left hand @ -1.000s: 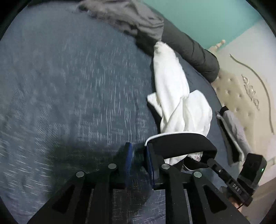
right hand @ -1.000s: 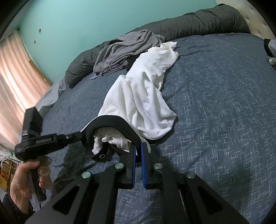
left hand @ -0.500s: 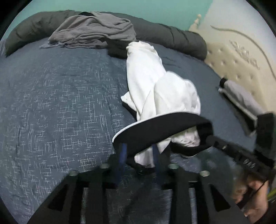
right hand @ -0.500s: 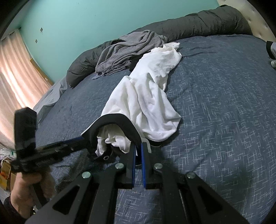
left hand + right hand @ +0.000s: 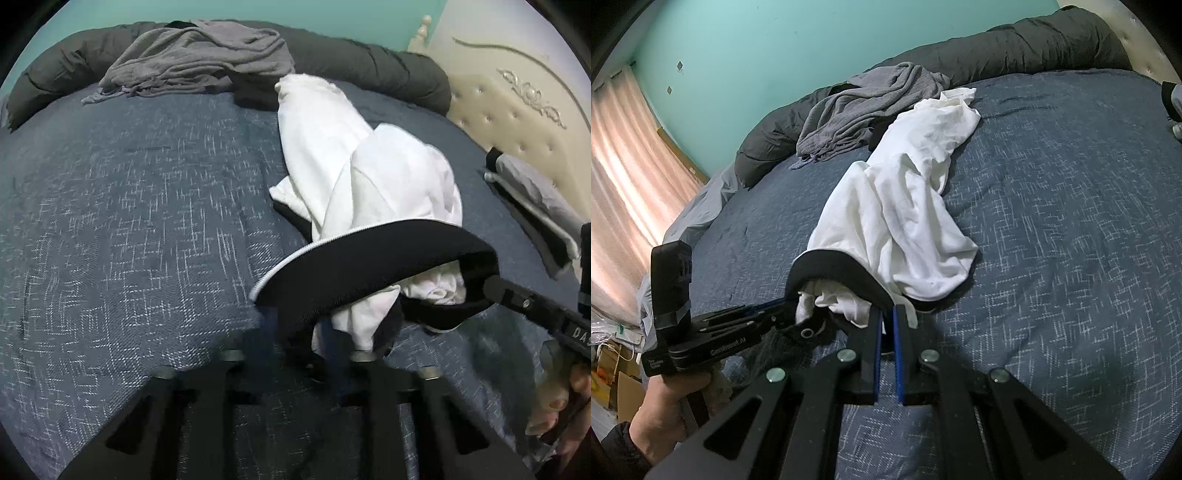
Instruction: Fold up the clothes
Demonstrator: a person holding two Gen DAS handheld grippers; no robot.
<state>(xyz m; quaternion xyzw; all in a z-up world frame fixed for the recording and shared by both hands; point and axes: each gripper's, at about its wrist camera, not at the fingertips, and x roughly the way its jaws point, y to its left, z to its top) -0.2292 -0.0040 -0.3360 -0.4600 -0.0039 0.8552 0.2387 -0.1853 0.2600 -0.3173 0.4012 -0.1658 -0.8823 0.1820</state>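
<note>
A white garment (image 5: 369, 173) with a wide black band (image 5: 369, 266) lies crumpled on the blue bedspread (image 5: 129, 203). The band is raised off the bed and arches between both grippers. My left gripper (image 5: 299, 332) is blurred, with dark band fabric bunched between its fingers. In the right wrist view the left gripper (image 5: 788, 299) grips the band's left end (image 5: 831, 266). My right gripper (image 5: 885, 317) is shut on the band's right end, and the white cloth (image 5: 897, 214) trails away behind it. The right gripper (image 5: 491, 286) also shows at the right of the left wrist view.
A grey garment (image 5: 199, 62) is heaped against a rolled dark duvet (image 5: 369, 66) at the far side of the bed. A cream tufted headboard (image 5: 517, 110) and a folded grey item (image 5: 532, 199) sit at the right. Curtains (image 5: 628, 184) hang on the left.
The left gripper swung round to face the far side of the bed and rose a little. The black band now arches higher between the two grippers. The right gripper barely moved.
</note>
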